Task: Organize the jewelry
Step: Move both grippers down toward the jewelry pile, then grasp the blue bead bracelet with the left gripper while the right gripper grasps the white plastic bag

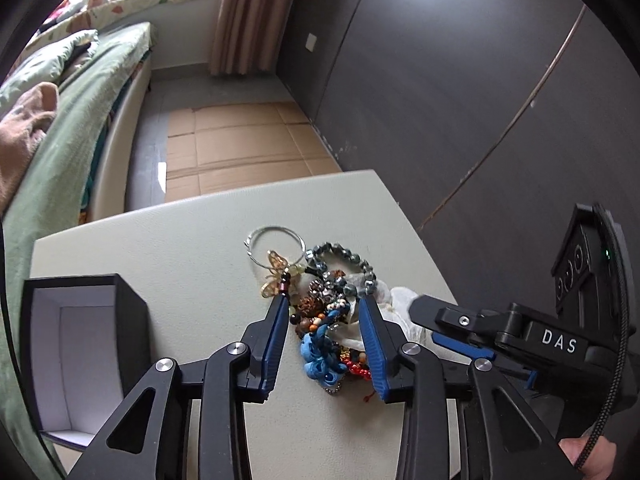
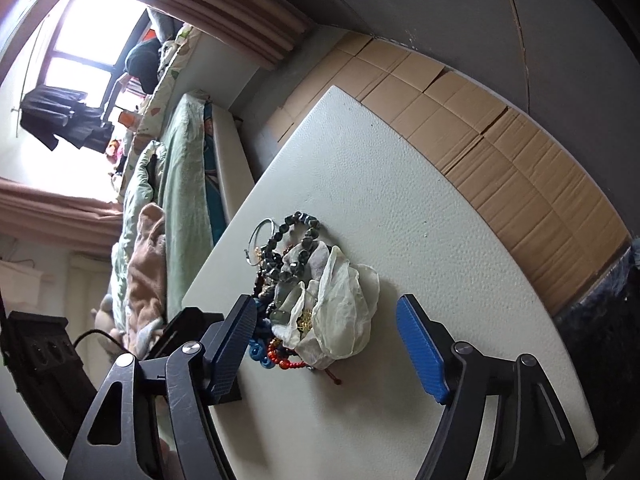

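Observation:
A tangled pile of jewelry (image 1: pixel 328 312) lies on the pale table (image 1: pixel 180 248): a silver hoop (image 1: pixel 276 246), a grey bead bracelet (image 1: pixel 352 264), a blue knotted piece (image 1: pixel 320 356), red and brown beads. A crumpled white pouch (image 2: pixel 340 304) lies against it. My left gripper (image 1: pixel 324 304) is open, its fingers straddling the pile just above it. My right gripper (image 2: pixel 326 312) is open too, its fingers either side of the pouch and pile; it also shows in the left wrist view (image 1: pixel 480 328) at the right. An open black box with white lining (image 1: pixel 76 356) stands at the left.
The table's far edge (image 1: pixel 240 192) drops to a floor with flattened cardboard (image 1: pixel 240 144). A bed with green bedding (image 1: pixel 68 128) runs along the left. A dark wardrobe wall (image 1: pixel 440 80) stands to the right.

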`<action>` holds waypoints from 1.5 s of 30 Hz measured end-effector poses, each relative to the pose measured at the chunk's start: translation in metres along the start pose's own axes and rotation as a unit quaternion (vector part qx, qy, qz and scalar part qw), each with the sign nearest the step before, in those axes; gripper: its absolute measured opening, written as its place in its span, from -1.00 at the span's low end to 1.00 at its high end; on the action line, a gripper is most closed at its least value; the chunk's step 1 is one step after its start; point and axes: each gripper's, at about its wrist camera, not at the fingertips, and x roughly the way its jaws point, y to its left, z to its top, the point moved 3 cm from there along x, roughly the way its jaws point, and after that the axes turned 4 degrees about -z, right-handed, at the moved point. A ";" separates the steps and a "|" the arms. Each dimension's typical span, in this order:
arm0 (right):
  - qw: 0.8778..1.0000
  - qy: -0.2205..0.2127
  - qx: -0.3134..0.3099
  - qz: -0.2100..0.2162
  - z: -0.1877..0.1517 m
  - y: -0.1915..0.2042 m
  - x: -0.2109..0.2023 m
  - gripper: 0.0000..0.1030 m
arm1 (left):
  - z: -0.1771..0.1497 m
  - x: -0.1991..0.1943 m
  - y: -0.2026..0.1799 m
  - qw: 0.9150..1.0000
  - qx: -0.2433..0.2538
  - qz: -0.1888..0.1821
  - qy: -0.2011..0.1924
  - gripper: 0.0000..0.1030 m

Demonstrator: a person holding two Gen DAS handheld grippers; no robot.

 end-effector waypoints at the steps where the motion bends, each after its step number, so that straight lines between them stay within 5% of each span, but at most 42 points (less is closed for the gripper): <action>1: 1.000 0.004 -0.002 -0.001 0.000 0.000 0.003 0.43 | -0.001 0.003 0.001 1.000 -0.001 0.000 0.003 -0.28; 3: 1.000 0.012 -0.006 -0.004 0.000 0.003 0.010 0.37 | -0.001 0.009 0.005 1.000 -0.004 0.001 0.010 -0.34; 5: 1.000 0.017 -0.004 -0.006 0.001 0.003 0.018 0.09 | -0.001 0.013 0.009 1.000 -0.010 -0.006 0.013 -0.43; 7: 1.000 0.020 0.012 -0.011 0.002 -0.003 0.023 -0.58 | -0.001 0.018 0.012 1.000 -0.017 -0.011 0.017 -0.44; 9: 1.000 0.008 0.030 -0.001 0.004 -0.008 0.019 -0.91 | -0.002 0.021 0.014 0.999 -0.026 -0.023 0.018 -0.44; 12: 0.998 -0.020 0.042 0.050 0.007 -0.005 0.002 -0.91 | -0.001 0.024 0.011 0.999 -0.019 -0.022 0.018 -0.44; 19: 0.993 -0.080 0.009 0.091 0.005 0.018 -0.034 -0.91 | -0.007 0.036 0.004 1.000 0.003 0.001 0.025 -0.44; 21: 0.992 -0.081 0.012 0.098 0.004 0.018 -0.036 -0.91 | -0.009 0.038 0.001 1.000 0.012 0.003 0.026 -0.73; 24: 0.992 -0.070 0.026 0.107 0.004 0.017 -0.032 -0.91 | -0.010 0.033 0.001 1.000 0.011 0.006 0.019 -0.83; 40: 0.989 -0.071 -0.010 0.127 -0.017 0.025 -0.043 -0.91 | -0.011 -0.042 0.021 0.997 -0.044 -0.034 -0.055 -0.86; 45: 0.988 -0.076 -0.028 0.130 -0.027 0.035 -0.044 -0.91 | -0.019 -0.052 0.020 0.997 -0.037 -0.015 -0.061 -0.86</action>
